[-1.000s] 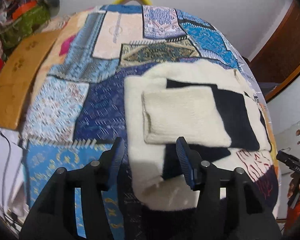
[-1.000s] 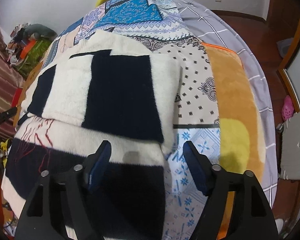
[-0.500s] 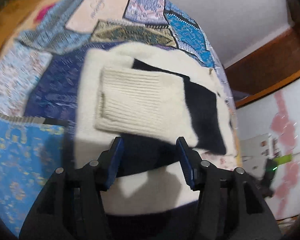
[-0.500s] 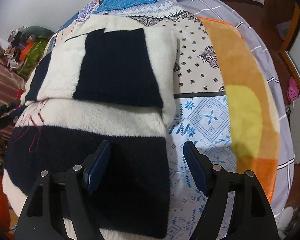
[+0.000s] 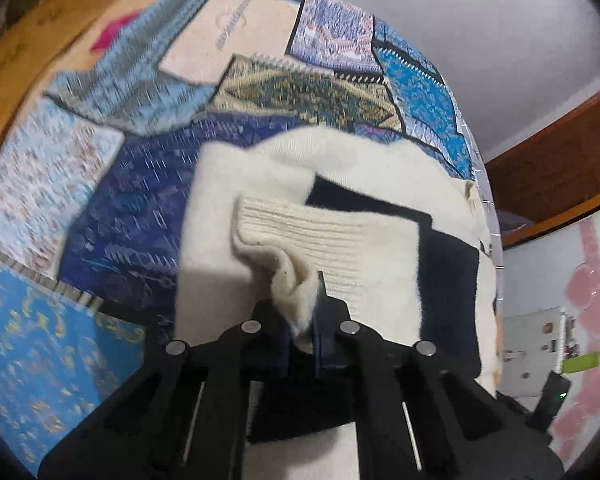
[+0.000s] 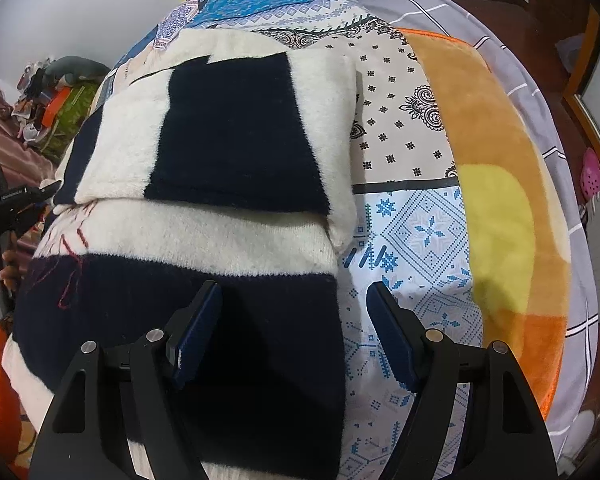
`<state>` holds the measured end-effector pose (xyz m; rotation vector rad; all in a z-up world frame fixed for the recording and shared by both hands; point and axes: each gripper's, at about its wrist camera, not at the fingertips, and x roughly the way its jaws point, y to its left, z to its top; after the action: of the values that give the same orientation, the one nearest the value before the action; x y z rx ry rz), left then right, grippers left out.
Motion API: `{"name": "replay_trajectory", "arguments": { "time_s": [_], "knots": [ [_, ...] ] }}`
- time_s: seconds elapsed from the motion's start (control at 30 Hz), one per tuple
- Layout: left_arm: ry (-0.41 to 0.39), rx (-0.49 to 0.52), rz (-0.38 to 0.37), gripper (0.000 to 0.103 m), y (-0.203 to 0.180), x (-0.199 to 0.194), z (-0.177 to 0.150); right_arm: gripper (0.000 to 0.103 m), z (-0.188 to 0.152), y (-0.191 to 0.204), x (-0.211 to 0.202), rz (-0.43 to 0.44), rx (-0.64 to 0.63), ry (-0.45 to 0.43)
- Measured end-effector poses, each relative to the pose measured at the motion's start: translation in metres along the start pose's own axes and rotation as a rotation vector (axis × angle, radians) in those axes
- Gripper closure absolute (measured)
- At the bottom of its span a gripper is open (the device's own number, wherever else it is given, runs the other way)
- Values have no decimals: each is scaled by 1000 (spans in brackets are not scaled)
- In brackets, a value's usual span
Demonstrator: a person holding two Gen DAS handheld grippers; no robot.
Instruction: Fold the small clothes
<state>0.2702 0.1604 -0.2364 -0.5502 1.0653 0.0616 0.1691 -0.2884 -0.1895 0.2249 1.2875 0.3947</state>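
- Writing: blurred grey lettering on a cream patch of the patchwork bedspread (image 5: 112, 184), unreadable
- Left gripper (image 5: 302, 312): half open a second ago, now closing, pinched on the ribbed cream cuff (image 5: 296, 296), bunched and lifted between the pads
- Right gripper (image 6: 294, 336): unchanged, held wide, empty, straddling the sweater's right edge
- Sweater (image 6: 228, 132): fluffy, cream with navy blocks, red stitching at left; folded, flat on the bedspread
- Orange blanket (image 6: 484, 128): beside, right
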Motion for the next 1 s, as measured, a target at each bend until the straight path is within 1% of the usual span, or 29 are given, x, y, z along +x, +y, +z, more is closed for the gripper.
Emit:
{"name": "replay_trajectory", "arguments": {
  "time_s": [0.13, 0.23, 0.3, 0.4, 0.53, 0.6, 0.67, 0.73, 0.77, 0.8, 0.83, 0.87, 0.9, 0.93, 1.0],
  "knots": [
    [-133, 73, 85, 95, -8, -32, 2, 31, 0, -2, -1, -5, -3, 4],
    [-187, 106, 112, 95, -10, -48, 6, 31, 0, -1, -3, -12, -13, 5],
    [-206, 121, 136, 95, -8, -54, 4, 31, 0, 1, -3, -15, -18, 4],
    [-187, 125, 168, 95, -1, -49, 2, 31, -3, 1, -3, -11, -12, 3],
    [-150, 98, 210, 95, 12, -35, -4, 31, -7, 0, -5, -6, -2, 3],
    [-100, 84, 197, 95, 20, -26, -8, 31, -10, -1, -8, -9, -6, 5],
    [-79, 96, 202, 94, 22, -22, -13, 31, -12, -1, -10, -12, -10, 6],
    [-73, 136, 246, 93, 19, -22, -19, 31, -14, -1, -11, -16, -12, 10],
    [-74, 154, 260, 92, 18, -23, -22, 31, -16, -2, -12, -17, -14, 12],
    [-72, 173, 271, 87, 17, -24, -24, 31, -16, -2, -12, -18, -15, 13],
    [-65, 190, 280, 80, 16, -26, -26, 31, -17, -2, -12, -20, -15, 13],
    [-59, 198, 288, 75, 16, -28, -28, 31, -18, -2, -13, -20, -16, 13],
    [-53, 201, 290, 65, 17, -29, -30, 31, -19, -1, -13, -21, -16, 13],
    [-46, 203, 288, 59, 18, -33, -33, 31, -19, -1, -14, -22, -18, 12],
    [-34, 205, 282, 55, 19, -39, -37, 31, -20, 0, -17, -23, -26, 9]
  ]
}}
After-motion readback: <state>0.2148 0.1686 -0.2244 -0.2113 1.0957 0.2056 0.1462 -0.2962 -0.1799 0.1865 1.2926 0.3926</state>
